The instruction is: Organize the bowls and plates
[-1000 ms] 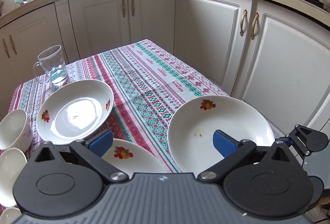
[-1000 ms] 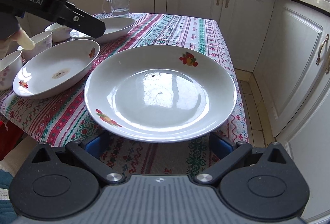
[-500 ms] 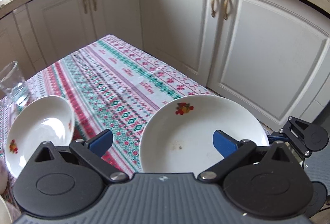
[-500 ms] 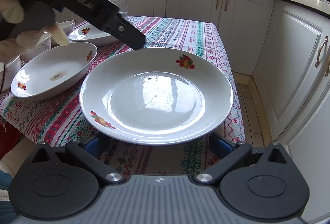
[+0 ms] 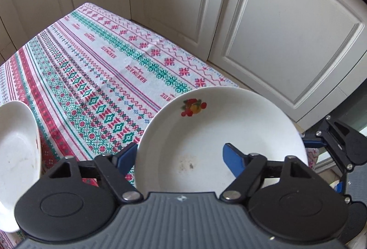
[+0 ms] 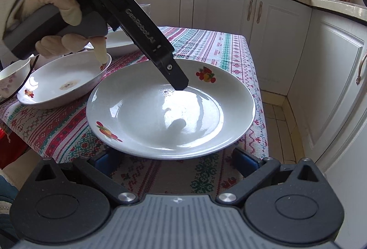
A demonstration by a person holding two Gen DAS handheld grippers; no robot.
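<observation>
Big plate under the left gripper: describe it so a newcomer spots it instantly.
Start at the patterned tablecloth and go to the table corner nearest the white cabinets. The big plate sits there, white with fruit decals on its rim. It is the widest and shallowest dish, and the left gripper is closing across its rim.

A large white plate [image 6: 170, 109] with fruit motifs lay on the patterned cloth [image 6: 220, 47] of the counter. The left gripper [image 6: 179, 86], held in a gloved hand [image 6: 45, 20], reached down over it, one finger tip seemingly at the plate's inner surface, its jaws closing. A shallower dish [image 6: 64, 81] sat just beside, left. The right gripper [image 6: 174, 160] waited at the plate's near rim, jaws spread.
</observation>
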